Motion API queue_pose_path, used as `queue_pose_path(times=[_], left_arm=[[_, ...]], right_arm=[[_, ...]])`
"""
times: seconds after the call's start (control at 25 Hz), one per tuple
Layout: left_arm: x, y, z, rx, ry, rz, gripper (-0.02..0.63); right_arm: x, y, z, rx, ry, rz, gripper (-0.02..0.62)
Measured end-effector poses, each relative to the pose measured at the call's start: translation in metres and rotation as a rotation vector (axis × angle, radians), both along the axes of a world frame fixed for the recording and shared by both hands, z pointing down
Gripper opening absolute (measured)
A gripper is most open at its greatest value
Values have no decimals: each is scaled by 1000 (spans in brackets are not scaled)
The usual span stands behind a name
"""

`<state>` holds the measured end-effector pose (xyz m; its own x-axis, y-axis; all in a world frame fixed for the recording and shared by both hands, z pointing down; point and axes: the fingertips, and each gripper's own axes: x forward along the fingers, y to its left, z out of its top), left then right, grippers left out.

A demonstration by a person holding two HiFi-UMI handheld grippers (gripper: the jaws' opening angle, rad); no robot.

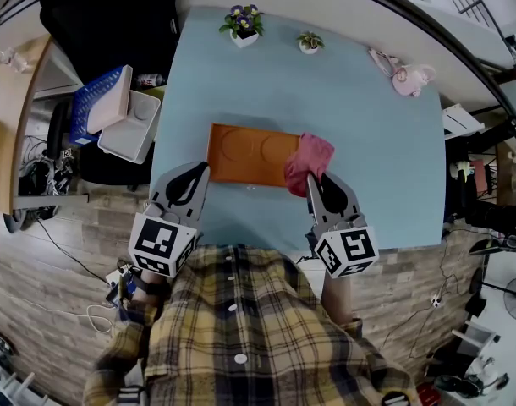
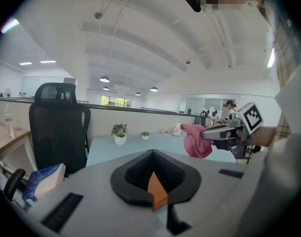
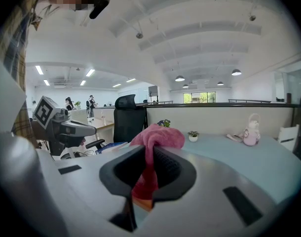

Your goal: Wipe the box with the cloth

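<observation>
A flat orange box (image 1: 245, 152) lies on the light blue table (image 1: 368, 167). At its near left corner is my left gripper (image 1: 205, 170), shut, with an orange corner of the box (image 2: 158, 190) wedged between its jaws. A pink cloth (image 1: 310, 160) is draped over the box's right end. My right gripper (image 1: 312, 179) is shut on the cloth (image 3: 153, 141), which bunches above the jaws and hangs down between them. In the left gripper view the right gripper (image 2: 209, 131) carries the cloth (image 2: 197, 141) at the right.
Two small potted plants (image 1: 244, 24) (image 1: 309, 42) and a pink toy (image 1: 410, 79) stand along the table's far edge. A white bin (image 1: 129, 127), a blue basket (image 1: 97, 100) and a black chair (image 1: 106, 15) sit left of the table.
</observation>
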<state>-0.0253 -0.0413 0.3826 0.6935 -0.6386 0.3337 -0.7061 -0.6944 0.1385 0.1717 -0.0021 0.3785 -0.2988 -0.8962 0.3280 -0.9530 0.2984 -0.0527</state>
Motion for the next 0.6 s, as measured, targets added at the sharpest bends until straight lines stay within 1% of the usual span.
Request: queue_pose_path(times=[0.6], left_arm=[[2, 0, 1, -1, 0, 9, -8]], right_arm=[[0, -1, 0, -3, -14, 7, 49]])
